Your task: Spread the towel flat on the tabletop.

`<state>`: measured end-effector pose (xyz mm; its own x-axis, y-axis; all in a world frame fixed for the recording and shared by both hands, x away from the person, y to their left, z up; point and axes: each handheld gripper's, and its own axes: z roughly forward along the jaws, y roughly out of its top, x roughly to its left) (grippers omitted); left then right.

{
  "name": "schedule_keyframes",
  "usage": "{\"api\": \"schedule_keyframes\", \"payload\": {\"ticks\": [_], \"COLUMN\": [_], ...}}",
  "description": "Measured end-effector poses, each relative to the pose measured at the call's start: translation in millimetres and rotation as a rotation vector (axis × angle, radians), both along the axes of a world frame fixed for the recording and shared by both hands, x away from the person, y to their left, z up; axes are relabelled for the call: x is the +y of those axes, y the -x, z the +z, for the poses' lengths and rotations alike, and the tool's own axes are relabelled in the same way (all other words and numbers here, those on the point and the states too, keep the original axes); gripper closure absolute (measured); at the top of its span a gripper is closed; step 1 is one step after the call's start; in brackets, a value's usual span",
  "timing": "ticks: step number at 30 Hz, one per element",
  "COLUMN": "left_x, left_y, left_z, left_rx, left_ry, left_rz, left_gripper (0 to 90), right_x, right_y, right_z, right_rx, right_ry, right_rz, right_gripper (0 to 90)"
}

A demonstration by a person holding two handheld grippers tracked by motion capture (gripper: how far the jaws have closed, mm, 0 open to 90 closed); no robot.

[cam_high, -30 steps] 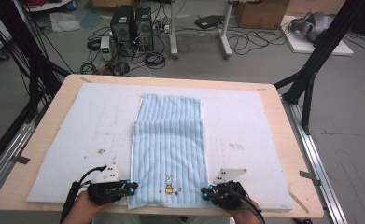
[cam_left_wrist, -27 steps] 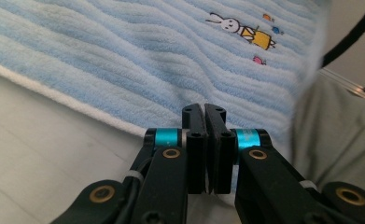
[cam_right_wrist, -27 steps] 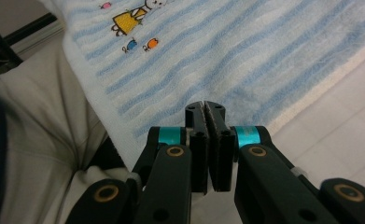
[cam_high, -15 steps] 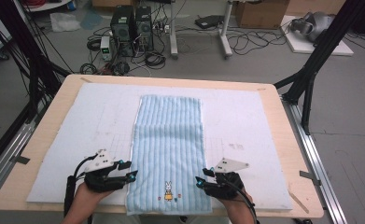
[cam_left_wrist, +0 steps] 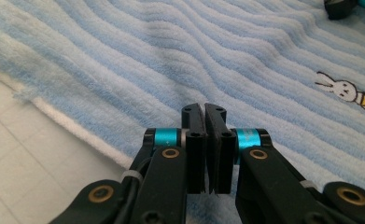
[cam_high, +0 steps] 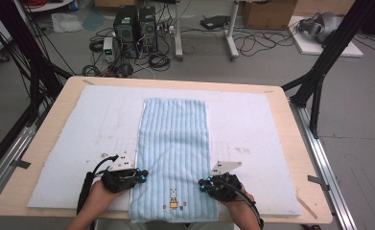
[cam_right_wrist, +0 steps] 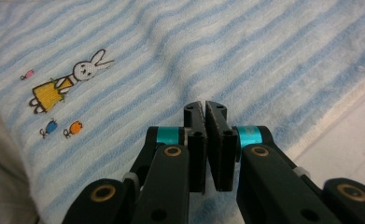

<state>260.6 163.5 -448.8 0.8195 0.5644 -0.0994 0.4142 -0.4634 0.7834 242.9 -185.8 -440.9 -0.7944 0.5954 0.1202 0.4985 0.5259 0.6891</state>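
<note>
High view: both hands have shifted up the striped towel lying flat along the table. Left gripper and right gripper have just snapped closed at its side edges, apparently pinching cloth for a fold.
</note>
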Motion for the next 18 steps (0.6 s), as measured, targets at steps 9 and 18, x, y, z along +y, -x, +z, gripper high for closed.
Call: {"api": "schedule_keyframes", "payload": {"ticks": [9,18], "left_x": [9.8,24.8], "left_y": [8.7,-32.7], "left_z": [3.0,23.6], "left_rx": [0.049,-0.055], "left_ry": [0.022,0.154], "left_rz": [-0.074,0.095], "left_gripper": [82.4,59.4], "right_x": [-2.2,-10.5], "right_y": [16.1,-21.4], "right_z": [1.3,10.1], "right_rx": [0.057,-0.033], "right_ry": [-0.017,-0.113], "right_rz": [0.087,-0.052], "right_gripper": [85.4,64.2]}}
